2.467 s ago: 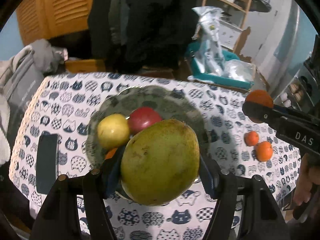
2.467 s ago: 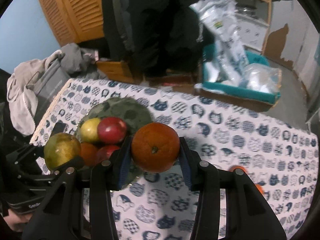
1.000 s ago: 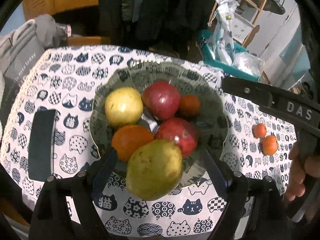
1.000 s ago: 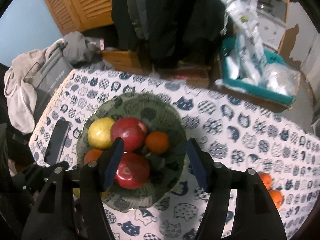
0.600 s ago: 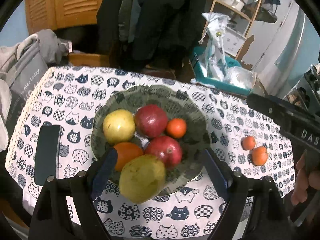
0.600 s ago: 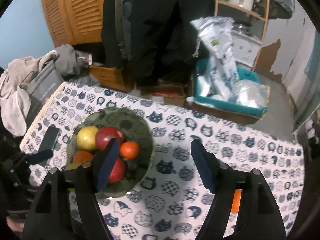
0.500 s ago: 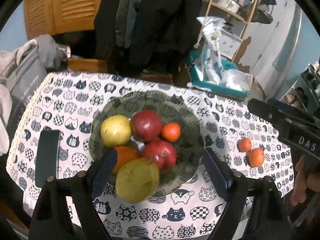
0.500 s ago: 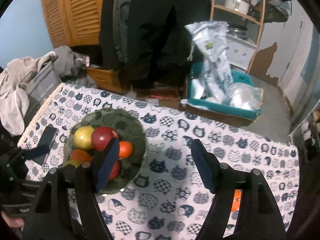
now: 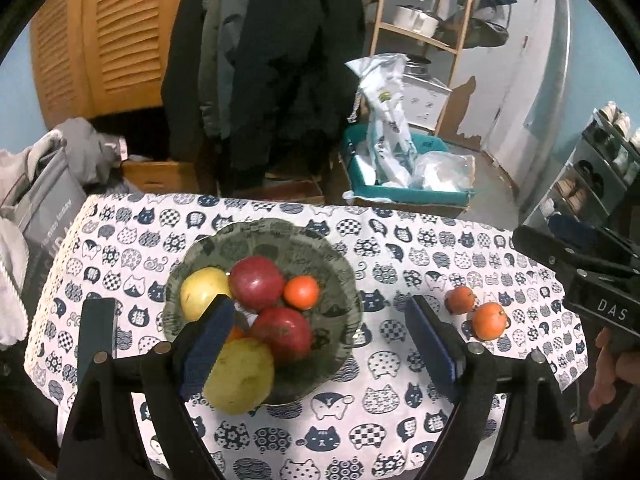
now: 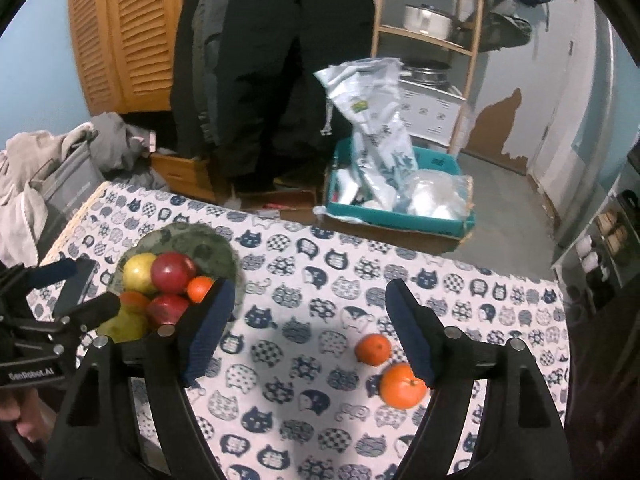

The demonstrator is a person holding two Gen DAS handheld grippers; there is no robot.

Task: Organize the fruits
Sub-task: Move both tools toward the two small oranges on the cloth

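Bench (image 9: pixel 400 432): covered with a white cloth printed with cats.

Bowl (image 9: pixel 336 276): green, patterned, left of centre on the bench. Contents: yellow apple (image 9: pixel 202 290), two red apples (image 9: pixel 256 282) (image 9: pixel 284 332), small orange (image 9: pixel 301 292), a larger orange (image 9: pixel 236 333) mostly hidden, and a yellow-green mango (image 9: pixel 240 376) at the near rim.

Two loose oranges (image 10: pixel 373 349) (image 10: pixel 401 385): on the cloth well right of the bowl, just beside each other.

Left gripper (image 9: pixel 318 356): released, jaws wide apart above the bowl's near side, nothing grasped.

Right gripper (image 10: pixel 308 334): released, jaws have just been opening, nothing between them but cloth; the loose oranges lie by its right finger.

Phone (image 9: pixel 97 330): dark, flat, left of the bowl.
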